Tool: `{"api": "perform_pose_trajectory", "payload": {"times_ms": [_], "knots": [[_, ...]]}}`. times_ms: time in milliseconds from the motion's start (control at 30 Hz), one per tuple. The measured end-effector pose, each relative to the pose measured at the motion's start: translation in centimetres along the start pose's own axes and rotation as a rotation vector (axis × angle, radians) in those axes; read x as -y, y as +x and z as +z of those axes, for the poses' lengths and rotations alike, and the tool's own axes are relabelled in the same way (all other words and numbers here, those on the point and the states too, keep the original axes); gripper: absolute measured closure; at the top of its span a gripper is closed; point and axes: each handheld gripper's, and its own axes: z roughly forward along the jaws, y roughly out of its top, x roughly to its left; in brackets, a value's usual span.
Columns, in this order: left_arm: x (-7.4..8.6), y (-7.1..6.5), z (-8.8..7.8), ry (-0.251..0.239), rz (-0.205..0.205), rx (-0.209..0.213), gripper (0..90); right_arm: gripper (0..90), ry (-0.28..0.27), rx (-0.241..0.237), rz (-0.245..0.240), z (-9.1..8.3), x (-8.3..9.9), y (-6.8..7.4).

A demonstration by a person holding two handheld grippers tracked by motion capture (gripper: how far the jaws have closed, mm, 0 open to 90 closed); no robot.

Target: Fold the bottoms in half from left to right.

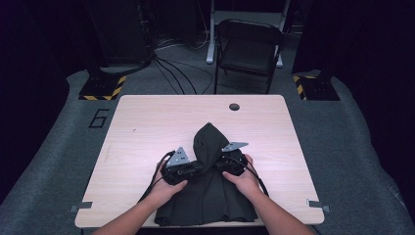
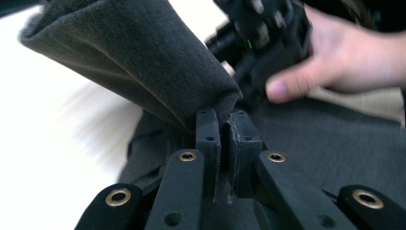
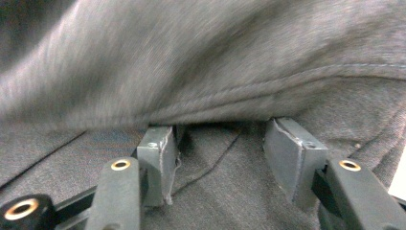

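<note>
A dark grey garment (image 1: 210, 196) lies on the wooden table (image 1: 147, 127) near its front edge, with a part bunched up into a peak (image 1: 208, 134). My left gripper (image 1: 198, 168) is at the garment's left side, shut on a thick fold of the cloth (image 2: 143, 57), which is pinched between its pads (image 2: 224, 120). My right gripper (image 1: 219, 164) faces it from the right. Its jaws (image 3: 220, 139) stand apart, pushed under a seamed fold of the fabric (image 3: 215, 62), and the pads do not press on it. In the left gripper view the right gripper (image 2: 268, 38) and its hand (image 2: 335, 57) sit close by.
A round cable hole (image 1: 234, 106) is in the table's far side. A black folding chair (image 1: 247, 46) stands behind the table, with cables on the floor beside it. Bare tabletop lies to the left, right and beyond the garment.
</note>
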Motion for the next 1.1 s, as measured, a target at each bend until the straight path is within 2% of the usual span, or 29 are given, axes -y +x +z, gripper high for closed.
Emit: {"api": "perform_pose_trajectory", "payload": {"times_ms": [67,200,267,400,433,467,500,667,833,967,1033,1100], "knots": [[0.5,-0.3,0.4,0.006,0.002,0.001,84.3,46.9,-0.003,-0.007,-0.001,0.0,0.0,-0.2],[1.2,-0.4,0.8,0.006,-0.023,0.011,84.4,46.3,0.016,-0.016,-0.002,-0.2,-0.1,-0.2],[1.6,-0.4,1.0,0.023,-0.025,0.022,84.4,45.3,0.038,-0.02,-0.009,-0.5,-0.3,-0.5],[2.3,-0.8,1.7,0.046,-0.032,0.034,84.5,45.5,0.076,-0.021,0.011,-1.6,-0.4,-0.6],[2.5,-0.8,1.8,0.057,-0.02,0.037,84.4,45.8,0.065,-0.009,-0.006,-2.3,-0.4,-0.8],[2.6,-0.9,2.0,0.057,-0.016,0.036,84.4,45.8,0.065,-0.009,-0.006,-2.3,-0.4,-0.8],[2.7,-1.1,2.1,0.061,-0.016,0.038,84.4,46.0,0.047,-0.001,-0.003,-3.1,-0.5,-0.8],[3.1,-1.4,2.5,0.073,0.007,0.036,84.5,43.5,-0.002,0.009,0.016,-4.7,-0.9,-1.1],[3.3,-1.6,2.6,0.065,0.005,0.039,84.5,38.3,-0.039,0.014,0.024,-4.8,-1.7,-1.2],[3.5,-1.6,2.7,0.059,0.007,0.036,84.5,32.2,-0.034,0.001,0.011,-4.4,-2.7,-1.5],[3.5,-1.6,2.7,0.06,0.005,0.038,84.5,29.0,-0.045,-0.013,0.02,-4.3,-3.3,-1.6],[3.5,-1.6,2.7,0.06,0.004,0.039,84.5,24.9,-0.065,-0.027,0.008,-3.9,-4.2,-2.2]]}}
